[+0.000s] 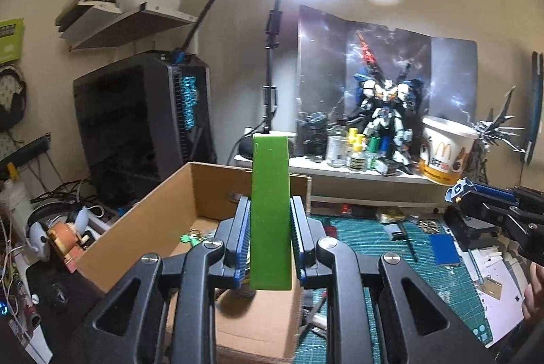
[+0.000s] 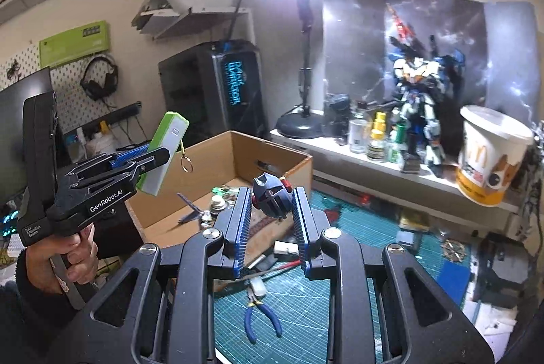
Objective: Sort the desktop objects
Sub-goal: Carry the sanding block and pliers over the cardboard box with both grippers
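Cluttered desk with a green cutting mat (image 2: 306,306) and cardboard box (image 1: 149,221). Left gripper (image 1: 270,228) clamped a green power bank (image 1: 271,211) above the box. Right gripper (image 2: 272,221) pinched a blue model part (image 2: 270,195).

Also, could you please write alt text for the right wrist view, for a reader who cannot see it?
The right gripper holds a small blue round robot part between its fingers, above a green cutting mat. At left, a hand holds the left gripper, shut on a green and white power bank, near an open cardboard box. Blue pliers lie on the mat.
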`<state>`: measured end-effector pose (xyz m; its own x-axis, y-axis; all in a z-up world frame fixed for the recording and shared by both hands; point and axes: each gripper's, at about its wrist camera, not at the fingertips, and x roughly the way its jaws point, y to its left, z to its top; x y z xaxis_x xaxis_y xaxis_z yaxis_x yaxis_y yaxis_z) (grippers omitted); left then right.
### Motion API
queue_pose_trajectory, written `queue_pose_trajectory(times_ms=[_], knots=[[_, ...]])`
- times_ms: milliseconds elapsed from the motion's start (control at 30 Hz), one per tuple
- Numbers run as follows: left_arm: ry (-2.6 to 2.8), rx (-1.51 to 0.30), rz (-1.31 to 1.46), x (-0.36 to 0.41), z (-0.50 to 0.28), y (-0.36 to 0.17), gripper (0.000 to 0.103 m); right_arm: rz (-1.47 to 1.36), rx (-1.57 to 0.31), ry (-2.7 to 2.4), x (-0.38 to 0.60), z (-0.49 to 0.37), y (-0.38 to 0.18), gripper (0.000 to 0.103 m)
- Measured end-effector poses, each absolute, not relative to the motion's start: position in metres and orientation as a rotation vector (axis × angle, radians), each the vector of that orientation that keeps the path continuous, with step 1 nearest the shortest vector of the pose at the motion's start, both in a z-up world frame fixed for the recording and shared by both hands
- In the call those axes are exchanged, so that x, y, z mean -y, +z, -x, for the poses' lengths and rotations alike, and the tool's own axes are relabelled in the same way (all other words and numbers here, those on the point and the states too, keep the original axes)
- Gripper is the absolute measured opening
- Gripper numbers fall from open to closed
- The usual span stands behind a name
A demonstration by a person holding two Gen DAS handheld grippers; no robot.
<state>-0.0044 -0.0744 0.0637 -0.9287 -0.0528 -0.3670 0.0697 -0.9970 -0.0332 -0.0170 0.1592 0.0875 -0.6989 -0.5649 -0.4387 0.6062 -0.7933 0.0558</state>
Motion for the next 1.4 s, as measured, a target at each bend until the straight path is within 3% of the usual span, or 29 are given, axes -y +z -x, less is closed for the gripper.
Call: queue_pose_trajectory(times_ms=[1400], knots=[[-2.715, -0.116, -0.581, 0.167, -0.044, 0.064, 0.022, -0.542, -0.206, -2.091, -0.032, 0.029, 0.074, 0.023]])
